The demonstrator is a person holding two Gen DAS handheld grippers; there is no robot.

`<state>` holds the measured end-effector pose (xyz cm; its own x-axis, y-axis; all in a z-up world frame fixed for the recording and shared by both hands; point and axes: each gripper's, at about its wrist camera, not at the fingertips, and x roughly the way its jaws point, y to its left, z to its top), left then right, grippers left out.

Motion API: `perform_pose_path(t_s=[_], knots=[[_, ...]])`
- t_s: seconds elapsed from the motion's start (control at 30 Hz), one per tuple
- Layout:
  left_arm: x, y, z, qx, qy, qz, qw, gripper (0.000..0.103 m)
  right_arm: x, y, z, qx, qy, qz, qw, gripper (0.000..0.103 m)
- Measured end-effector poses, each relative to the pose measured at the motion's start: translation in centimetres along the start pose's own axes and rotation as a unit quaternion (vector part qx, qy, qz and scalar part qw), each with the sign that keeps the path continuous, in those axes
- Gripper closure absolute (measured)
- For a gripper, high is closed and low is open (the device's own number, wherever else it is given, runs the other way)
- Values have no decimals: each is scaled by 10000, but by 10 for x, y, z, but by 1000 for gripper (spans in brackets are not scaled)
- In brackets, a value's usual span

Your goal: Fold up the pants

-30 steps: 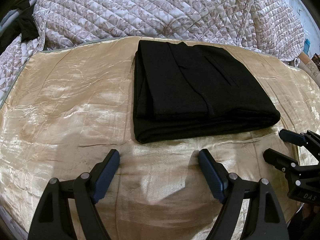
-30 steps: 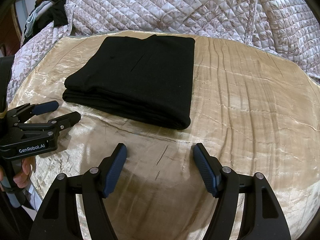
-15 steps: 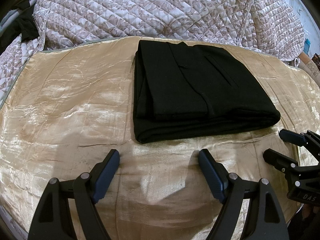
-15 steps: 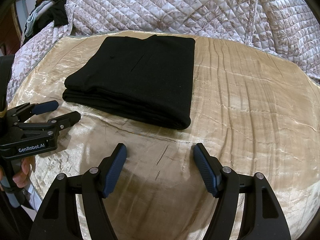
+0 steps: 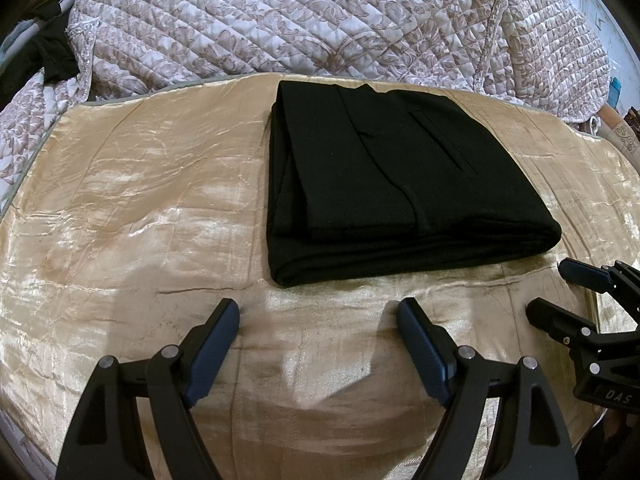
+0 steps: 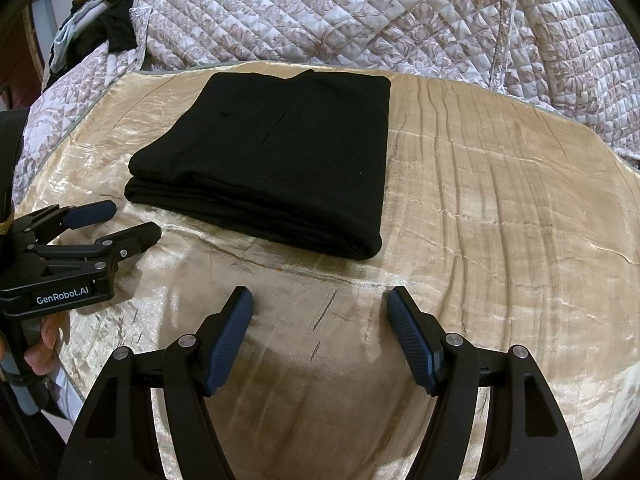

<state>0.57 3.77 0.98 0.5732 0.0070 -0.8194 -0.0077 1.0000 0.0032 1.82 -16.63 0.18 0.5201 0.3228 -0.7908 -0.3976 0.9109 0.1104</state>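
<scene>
Black pants [image 5: 392, 176] lie folded into a thick rectangle on a shiny gold sheet [image 5: 140, 200]; they also show in the right wrist view [image 6: 276, 160]. My left gripper [image 5: 318, 312] is open and empty, a short way in front of the pants' near edge. My right gripper [image 6: 320, 300] is open and empty, in front of the pants' near right corner. Each gripper shows in the other's view: the right gripper [image 5: 556, 292] at the right edge, the left gripper [image 6: 132, 220] at the left edge, both apart from the pants.
A quilted floral bedspread [image 5: 300, 20] is bunched up behind the gold sheet. Dark clothes [image 6: 116, 28] lie at the far left. The gold sheet [image 6: 500, 220] stretches bare to the right of the pants.
</scene>
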Motion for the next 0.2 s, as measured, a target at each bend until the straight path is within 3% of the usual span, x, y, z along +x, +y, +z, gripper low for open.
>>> perform_pose_path(t_s=[0.2], knots=[[-2, 2, -3, 6, -30, 27, 10000, 19, 0, 1, 0, -3, -5, -8, 10000, 33]])
